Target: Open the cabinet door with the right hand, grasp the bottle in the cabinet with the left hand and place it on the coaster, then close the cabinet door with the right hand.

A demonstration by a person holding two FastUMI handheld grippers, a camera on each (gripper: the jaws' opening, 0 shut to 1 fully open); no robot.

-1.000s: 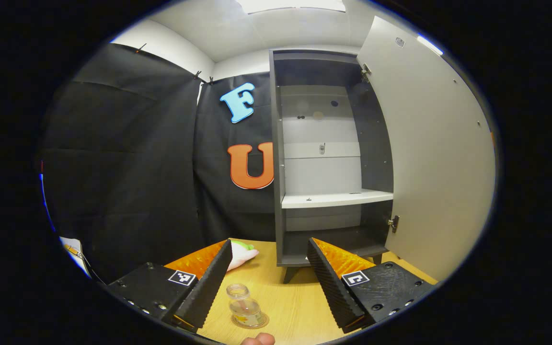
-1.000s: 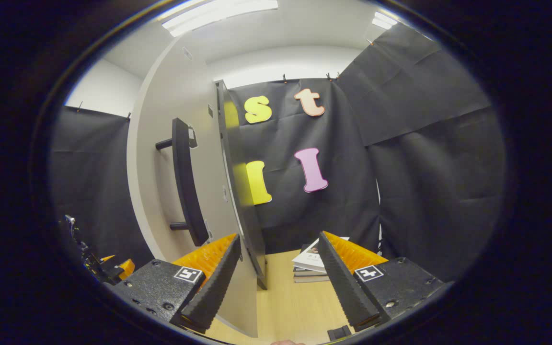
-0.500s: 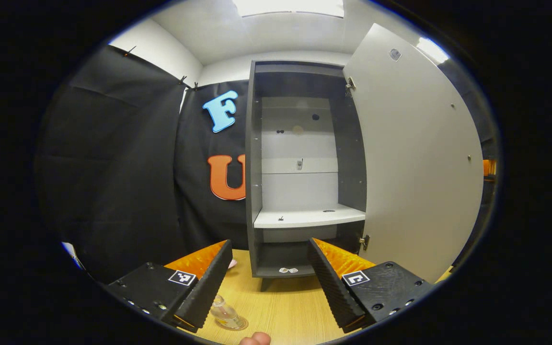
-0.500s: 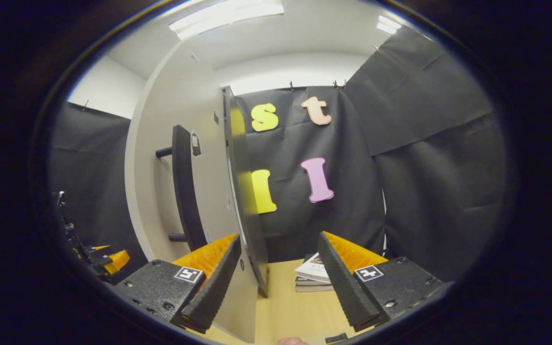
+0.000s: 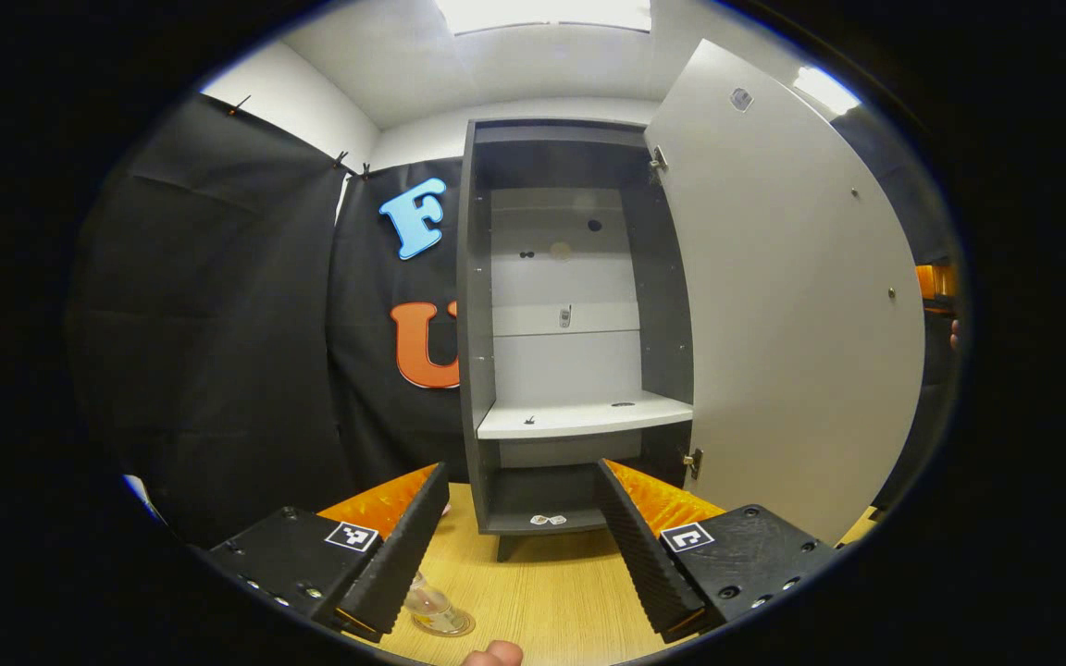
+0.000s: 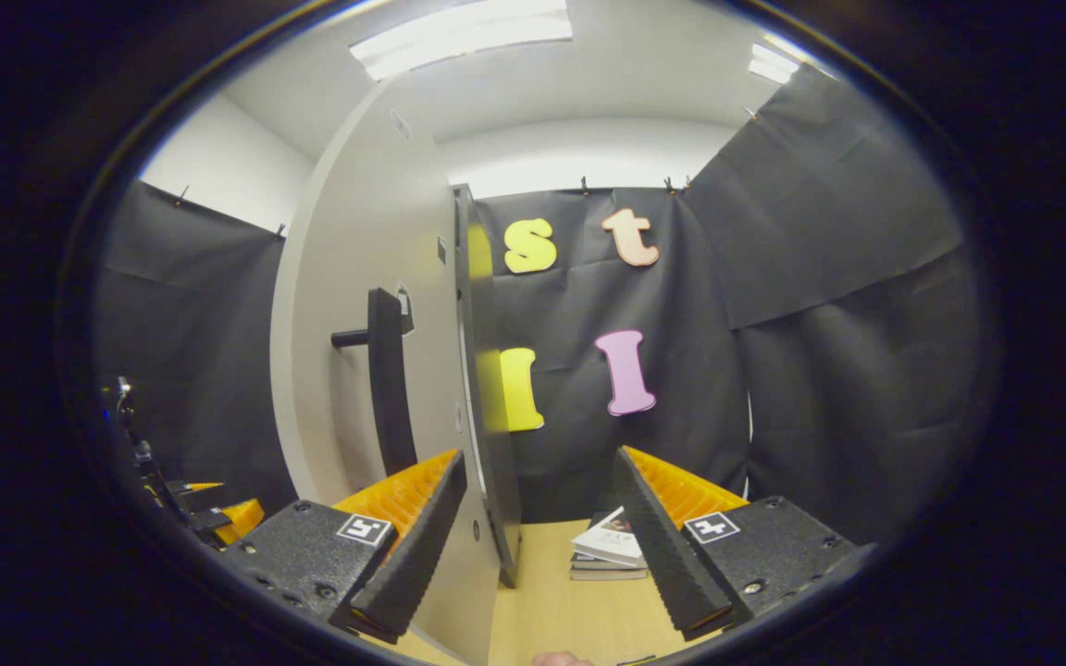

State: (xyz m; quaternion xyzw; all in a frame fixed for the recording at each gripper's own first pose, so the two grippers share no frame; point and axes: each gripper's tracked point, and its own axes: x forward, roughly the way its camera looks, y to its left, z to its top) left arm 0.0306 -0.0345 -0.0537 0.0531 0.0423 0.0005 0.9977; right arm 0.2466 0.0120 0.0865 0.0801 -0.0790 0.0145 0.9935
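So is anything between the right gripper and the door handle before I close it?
Nothing visible: the right gripper is open, and the door handle sits up and left of it on the cabinet door.

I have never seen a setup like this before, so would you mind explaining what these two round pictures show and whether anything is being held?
There is no robot arm here: a person holds a two-finger gripper in each hand, and a fisheye camera rides on each, looking forward along its fingers.

In the left gripper view, the left gripper is open and holds nothing. Ahead stands the cabinet on the wooden table, its door swung open. The glass bottle stands on the coaster, partly behind one finger.

In the right gripper view, the right gripper is also open and empty. It looks along the edge of the open door, whose dark handle faces it. A stack of books lies on the table beyond.
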